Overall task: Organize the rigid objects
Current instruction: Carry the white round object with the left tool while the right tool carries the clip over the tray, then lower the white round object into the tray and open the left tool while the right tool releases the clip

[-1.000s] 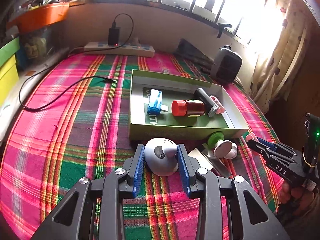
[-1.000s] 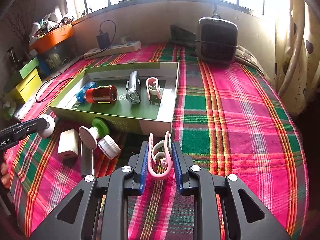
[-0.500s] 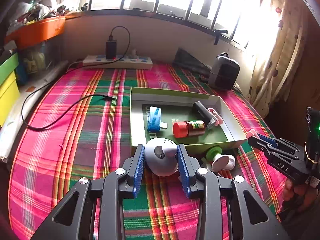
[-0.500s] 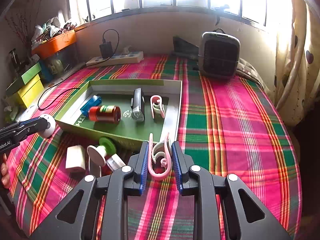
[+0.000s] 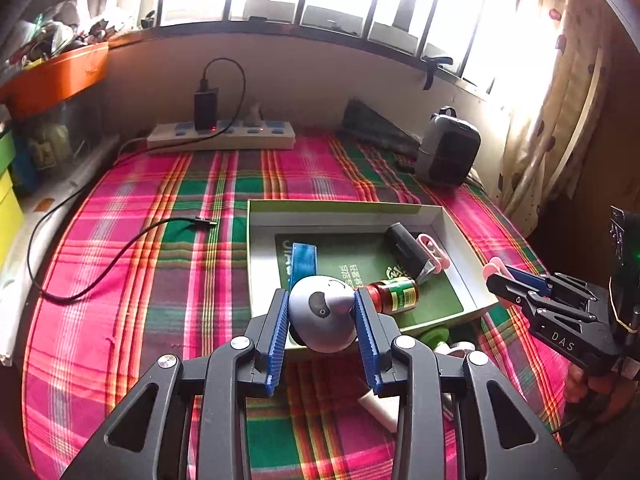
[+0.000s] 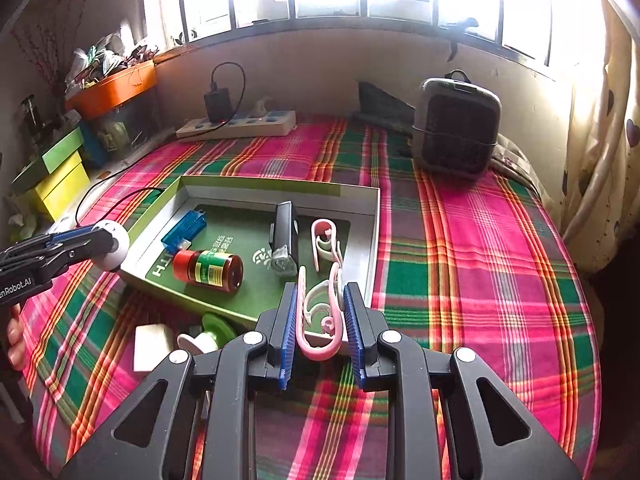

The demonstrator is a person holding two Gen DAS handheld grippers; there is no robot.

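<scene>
Left gripper [image 5: 322, 316] is clamped on the grey gadget [image 5: 320, 312], right gripper [image 6: 320, 314] pinches a pink clip [image 6: 320, 312], both at the box's [image 6: 366, 240] near edge, so I'd lower each onto bare floor before letting go.

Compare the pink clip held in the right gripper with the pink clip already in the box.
The held clip is clamped between the right gripper pads, above the box's near edge; the boxed clip lies loose on the green box floor.

The held clip points its rounded closed end toward the camera; the boxed clip's rounded end points away.

The boxed clip lies beside the black device; the held clip touches only the pads.

Both look like the same pink-and-white clip.
</scene>
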